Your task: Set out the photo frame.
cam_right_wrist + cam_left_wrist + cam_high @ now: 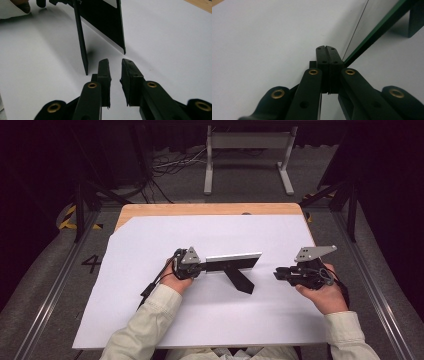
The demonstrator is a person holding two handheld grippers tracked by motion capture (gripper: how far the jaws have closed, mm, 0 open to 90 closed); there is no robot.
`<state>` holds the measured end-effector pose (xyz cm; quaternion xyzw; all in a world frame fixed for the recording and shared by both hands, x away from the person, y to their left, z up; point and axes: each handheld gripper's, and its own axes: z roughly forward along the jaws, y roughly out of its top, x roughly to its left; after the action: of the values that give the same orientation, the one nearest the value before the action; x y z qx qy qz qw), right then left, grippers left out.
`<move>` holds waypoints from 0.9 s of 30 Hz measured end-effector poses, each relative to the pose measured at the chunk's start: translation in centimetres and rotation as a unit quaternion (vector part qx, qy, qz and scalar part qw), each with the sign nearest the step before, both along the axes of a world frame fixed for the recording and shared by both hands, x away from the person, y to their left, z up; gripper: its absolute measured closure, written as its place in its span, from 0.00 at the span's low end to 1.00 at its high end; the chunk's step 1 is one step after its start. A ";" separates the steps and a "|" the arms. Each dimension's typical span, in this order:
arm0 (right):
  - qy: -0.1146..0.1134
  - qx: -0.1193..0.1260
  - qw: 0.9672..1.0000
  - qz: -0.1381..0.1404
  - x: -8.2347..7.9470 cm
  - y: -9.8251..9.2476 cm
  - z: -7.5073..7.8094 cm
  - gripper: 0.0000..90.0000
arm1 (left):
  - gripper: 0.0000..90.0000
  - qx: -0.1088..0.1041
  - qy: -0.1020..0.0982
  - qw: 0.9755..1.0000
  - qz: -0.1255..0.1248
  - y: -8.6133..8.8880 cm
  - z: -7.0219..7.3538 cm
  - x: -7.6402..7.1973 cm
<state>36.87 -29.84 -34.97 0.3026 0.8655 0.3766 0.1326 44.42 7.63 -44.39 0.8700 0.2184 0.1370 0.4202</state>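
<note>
A wooden table (pixel 210 209) covered by a white sheet (pixel 210 320) sits on grey carpeted floor (pixel 45 285). At twelve o'clock a white metal stand (pixel 248 157) rests beside tangled cables (pixel 172 165). Dark curtains close the back; yellow-black tape (pixel 67 217) marks nine o'clock.

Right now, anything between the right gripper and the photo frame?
Nothing visible. The right gripper sits open, apart from the photo frame, with bare white sheet between them. The frame's stand leg lies off to one side of the approach. The left gripper is at the frame's far end.
</note>
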 end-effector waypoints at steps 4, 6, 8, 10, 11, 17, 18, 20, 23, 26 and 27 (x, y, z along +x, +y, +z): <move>0.000 0.000 1.000 0.001 0.0 0.1 0.0 0.86 | 1.00 -0.003 0.009 1.000 -0.005 0.1 0.0 0.0; -0.001 -0.001 1.000 0.002 0.0 0.1 0.1 0.86 | 1.00 -0.005 0.016 1.000 -0.011 0.1 0.0 0.0; -0.001 0.000 1.000 0.002 0.0 0.1 0.1 0.86 | 1.00 -0.003 0.020 1.000 -0.019 0.1 0.1 -0.1; -0.002 0.001 1.000 0.003 0.0 0.0 0.2 0.85 | 1.00 0.001 0.022 0.999 -0.027 0.1 0.2 -0.3; -0.003 0.001 1.000 0.003 0.0 0.0 0.3 0.85 | 1.00 0.003 0.025 0.999 -0.032 0.0 0.2 -0.4; -0.006 0.002 1.000 0.005 0.1 0.1 0.5 0.85 | 1.00 0.012 0.030 0.998 -0.055 -0.2 0.4 -0.9; -0.006 0.003 1.000 0.005 0.1 0.1 0.6 0.86 | 1.00 0.012 0.035 0.998 -0.059 -0.2 0.5 -1.0; -0.006 0.004 1.000 0.006 0.1 0.0 0.7 0.86 | 1.00 0.016 0.037 0.997 -0.067 -0.3 0.5 -1.1; -0.006 0.006 1.000 0.005 0.1 -0.2 0.8 0.86 | 1.00 0.016 0.047 0.996 -0.077 -0.3 0.6 -1.2; -0.004 0.008 1.000 0.005 0.0 -0.4 1.0 0.87 | 1.00 0.029 0.050 0.994 -0.092 -0.3 0.7 -1.4; -0.004 0.008 1.000 0.005 0.0 -0.4 1.0 0.87 | 1.00 0.029 0.050 0.994 -0.092 -0.3 0.7 -1.4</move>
<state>36.92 -30.22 -34.01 0.2975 0.8635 0.3852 0.1319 42.99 7.32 -43.72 0.9038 0.1541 0.0603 0.3946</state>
